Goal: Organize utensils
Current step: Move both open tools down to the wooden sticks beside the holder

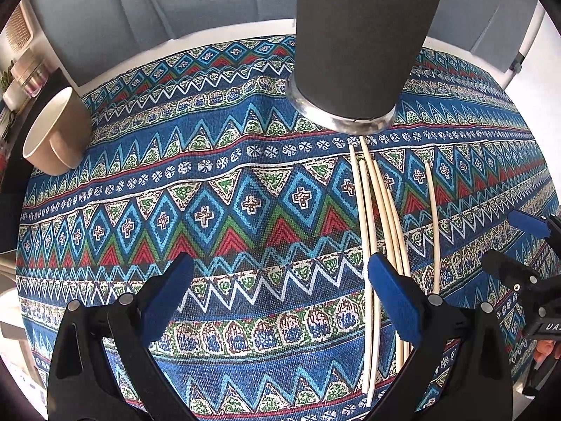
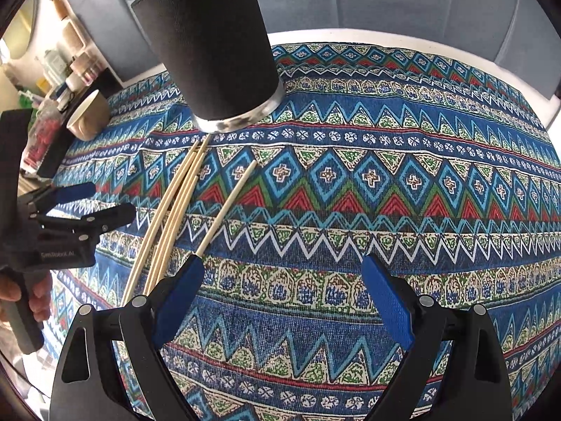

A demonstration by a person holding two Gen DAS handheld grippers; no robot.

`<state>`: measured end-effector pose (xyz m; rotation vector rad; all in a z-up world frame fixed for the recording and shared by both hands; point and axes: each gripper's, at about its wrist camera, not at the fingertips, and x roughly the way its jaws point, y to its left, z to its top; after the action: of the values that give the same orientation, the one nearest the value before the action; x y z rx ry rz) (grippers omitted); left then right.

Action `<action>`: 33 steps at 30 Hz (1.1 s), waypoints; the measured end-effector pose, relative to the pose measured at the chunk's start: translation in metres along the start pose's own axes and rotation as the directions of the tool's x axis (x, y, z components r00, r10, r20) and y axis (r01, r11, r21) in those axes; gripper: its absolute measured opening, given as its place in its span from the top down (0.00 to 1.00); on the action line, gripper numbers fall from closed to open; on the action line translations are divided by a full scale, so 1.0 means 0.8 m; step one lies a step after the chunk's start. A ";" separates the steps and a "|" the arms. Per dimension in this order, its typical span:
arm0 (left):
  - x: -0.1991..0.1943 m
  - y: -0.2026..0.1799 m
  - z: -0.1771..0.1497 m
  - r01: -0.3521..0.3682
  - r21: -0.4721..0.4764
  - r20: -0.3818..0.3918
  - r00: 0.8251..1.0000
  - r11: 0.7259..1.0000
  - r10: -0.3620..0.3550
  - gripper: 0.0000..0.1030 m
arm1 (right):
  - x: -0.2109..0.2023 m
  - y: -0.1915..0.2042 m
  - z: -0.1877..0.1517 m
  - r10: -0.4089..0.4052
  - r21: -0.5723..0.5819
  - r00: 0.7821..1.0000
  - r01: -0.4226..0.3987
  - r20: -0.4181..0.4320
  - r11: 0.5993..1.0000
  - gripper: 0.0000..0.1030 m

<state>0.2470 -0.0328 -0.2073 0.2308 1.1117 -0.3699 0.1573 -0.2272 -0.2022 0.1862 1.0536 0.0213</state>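
Note:
Several pale wooden chopsticks (image 1: 377, 217) lie side by side on the patterned cloth, tips pointing at a tall black holder cup (image 1: 364, 42) with a metal base. One chopstick (image 1: 434, 228) lies apart to the right. My left gripper (image 1: 280, 294) is open and empty, its right finger over the chopstick bundle. My right gripper (image 2: 284, 298) is open and empty, its left finger beside the lone chopstick (image 2: 226, 207). The bundle (image 2: 171, 210) and the holder (image 2: 210, 45) also show in the right wrist view.
A beige mug (image 1: 56, 133) stands at the far left table edge, also in the right wrist view (image 2: 87, 115). The blue patterned cloth (image 1: 210, 210) covers the round table. A grey sofa sits behind. Shelves with clutter are at far left.

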 end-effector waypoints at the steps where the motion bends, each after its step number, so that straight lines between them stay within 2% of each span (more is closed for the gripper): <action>1: 0.003 -0.003 0.003 0.002 0.006 -0.010 1.000 1.000 -0.002 0.06 | 0.000 -0.001 -0.002 -0.007 -0.001 1.000 0.007 0.000 1.000 0.16; 10: 0.035 -0.023 0.023 0.011 0.037 -0.098 0.995 0.999 -0.007 0.05 | 0.007 0.009 -0.014 -0.036 -0.012 0.999 0.036 -0.011 0.999 0.16; 13: 0.044 -0.021 0.029 0.035 0.000 -0.112 0.993 0.999 -0.035 0.05 | 0.009 0.017 -0.012 -0.046 -0.026 0.999 0.046 -0.008 0.999 0.16; 17: 0.053 -0.013 0.033 0.026 -0.024 -0.109 0.994 0.999 -0.029 0.05 | 0.013 0.027 -0.010 -0.048 -0.041 0.999 0.047 -0.009 0.998 0.16; 23: 0.062 -0.021 0.038 0.013 0.011 -0.113 0.994 1.000 -0.011 0.04 | 0.020 0.043 -0.005 -0.064 -0.063 0.998 0.063 -0.007 0.996 0.16; 28: 0.067 -0.042 0.045 -0.003 0.006 -0.121 0.993 1.000 0.004 0.04 | 0.030 0.060 0.000 -0.108 -0.098 0.994 0.106 -0.013 0.989 0.16; 30: 0.069 -0.041 0.048 -0.001 0.008 -0.125 0.992 1.000 0.002 0.04 | 0.036 0.065 0.003 -0.138 -0.114 0.990 0.134 -0.025 0.984 0.15; 33: 0.071 -0.033 0.051 -0.007 -0.004 -0.126 0.992 1.000 0.006 0.04 | 0.042 0.068 0.007 -0.140 -0.104 0.990 0.136 -0.032 0.985 0.15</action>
<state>0.2920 -0.0819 -0.2412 0.2568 1.2354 -0.3510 0.1826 -0.1712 -0.2193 0.0207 1.0996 -0.0465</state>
